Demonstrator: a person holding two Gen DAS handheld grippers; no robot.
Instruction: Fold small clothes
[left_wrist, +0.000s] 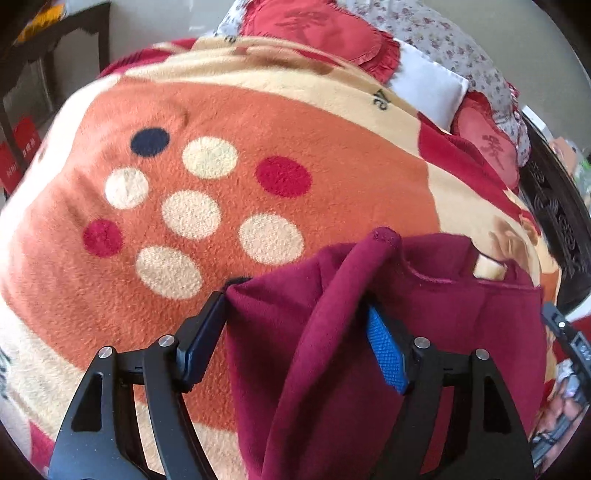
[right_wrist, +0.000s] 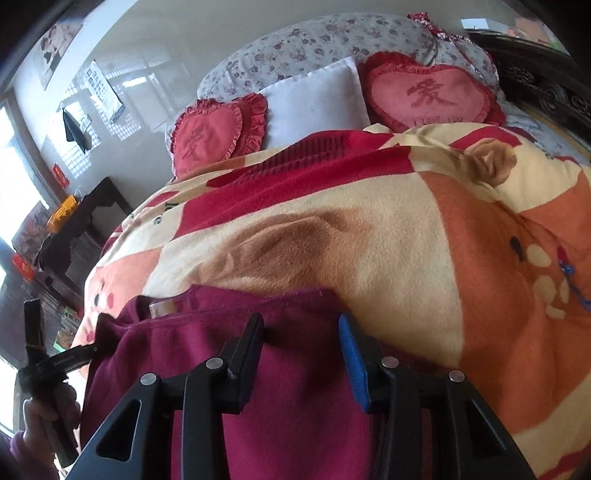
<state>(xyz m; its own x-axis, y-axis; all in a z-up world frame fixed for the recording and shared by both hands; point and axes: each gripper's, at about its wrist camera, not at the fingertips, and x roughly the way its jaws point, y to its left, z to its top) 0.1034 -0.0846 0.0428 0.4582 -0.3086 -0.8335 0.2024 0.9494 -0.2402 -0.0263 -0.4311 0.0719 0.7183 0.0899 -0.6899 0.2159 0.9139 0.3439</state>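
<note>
Nearest, the left gripper stands with its jaws spread wide, a raised fold of the maroon garment bunched between them and against the blue pad. Likewise the right gripper hangs over the same cloth with its fingers parted, gripping nothing. The garment lies at the near edge of the spotted fleece blanket. Beyond it sit two red heart cushions, a white pillow and floral bedding.

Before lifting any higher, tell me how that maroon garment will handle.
Probably floppy: the maroon garment drapes in soft folds between the left gripper fingers. Likely light, its fleece seems thin. It may cling to the fuzzy blanket, not slide.
</note>
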